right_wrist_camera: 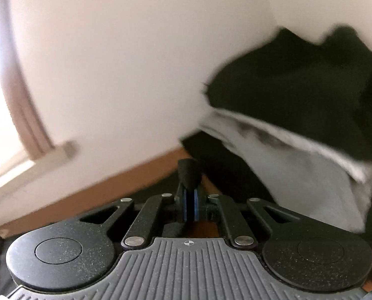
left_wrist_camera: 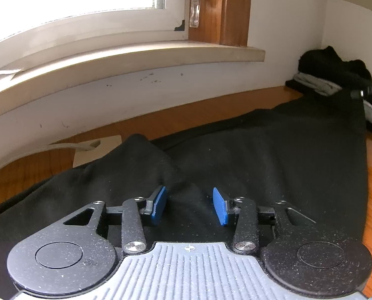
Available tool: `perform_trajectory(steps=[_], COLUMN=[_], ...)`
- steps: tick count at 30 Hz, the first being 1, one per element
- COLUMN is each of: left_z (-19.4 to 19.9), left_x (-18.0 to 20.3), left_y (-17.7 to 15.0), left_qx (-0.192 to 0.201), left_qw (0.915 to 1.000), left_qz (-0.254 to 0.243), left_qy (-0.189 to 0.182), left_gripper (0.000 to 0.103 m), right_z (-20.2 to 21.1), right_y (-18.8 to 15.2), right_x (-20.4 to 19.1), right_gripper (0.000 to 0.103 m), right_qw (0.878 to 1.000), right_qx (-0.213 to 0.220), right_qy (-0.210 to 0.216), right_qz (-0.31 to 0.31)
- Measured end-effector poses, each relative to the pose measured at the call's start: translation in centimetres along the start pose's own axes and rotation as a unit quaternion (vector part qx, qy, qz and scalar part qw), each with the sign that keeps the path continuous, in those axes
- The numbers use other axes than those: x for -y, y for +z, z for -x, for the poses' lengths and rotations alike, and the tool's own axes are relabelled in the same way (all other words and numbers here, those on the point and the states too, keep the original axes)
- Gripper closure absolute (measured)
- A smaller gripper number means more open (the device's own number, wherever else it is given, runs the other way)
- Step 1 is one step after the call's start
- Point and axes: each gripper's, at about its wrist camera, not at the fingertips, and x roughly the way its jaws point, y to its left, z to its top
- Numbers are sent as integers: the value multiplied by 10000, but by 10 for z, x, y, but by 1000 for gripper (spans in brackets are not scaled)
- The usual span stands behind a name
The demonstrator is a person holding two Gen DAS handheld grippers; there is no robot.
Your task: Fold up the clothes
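A black garment [left_wrist_camera: 260, 155] lies spread over the wooden table [left_wrist_camera: 161, 120]. My left gripper [left_wrist_camera: 189, 205] rests low over it, jaws apart, and a raised ridge of the black cloth runs between the blue pads [left_wrist_camera: 158, 206] without being pinched. My right gripper [right_wrist_camera: 190, 208] is shut, with a tuft of black fabric [right_wrist_camera: 187, 172] sticking out past its pads. In the left wrist view the right gripper [left_wrist_camera: 368, 93] shows at the far right edge, at the garment's far corner.
A pile of black and grey clothes [right_wrist_camera: 298, 105] sits against the white wall in the corner, and the same pile [left_wrist_camera: 330, 75] shows in the left wrist view. A window sill [left_wrist_camera: 136, 57] overhangs the table's back edge. A pale card with a white cable [left_wrist_camera: 96, 147] lies near the wall.
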Motion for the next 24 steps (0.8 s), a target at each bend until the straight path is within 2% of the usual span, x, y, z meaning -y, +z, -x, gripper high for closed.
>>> perform_trajectory(steps=[5, 8, 11, 16, 18, 20, 24], left_z=[0, 2, 9, 43, 53, 57, 58], left_x=[-3, -7, -14, -45, -56, -63, -69], left_y=[0, 0, 1, -3, -5, -9, -13], left_qx=[5, 37, 161, 397, 368, 288, 141], left_qw=[10000, 9998, 9988, 9945, 9935, 9933, 9930], left_qz=[81, 184, 429, 879, 912, 874, 813], left_qy=[-33, -9, 171, 420, 573, 695, 845], left_gripper=[53, 49, 39, 30, 26, 25, 23], right_z=[4, 9, 21, 49, 51, 48, 38], right_y=[14, 8, -11, -73, -108, -141, -176], right_x=[-74, -135, -203, -289, -309, -322, -328], right_gripper=[96, 96, 96, 96, 97, 96, 96], right_qw=[9961, 9869, 9683, 9207, 9039, 8938, 8894], right_qx=[167, 182, 100, -332, -691, -997, -1360], right_qy=[738, 1378, 2205, 3513, 3779, 3818, 3733], right_qz=[444, 818, 1169, 1668, 1880, 2132, 2262])
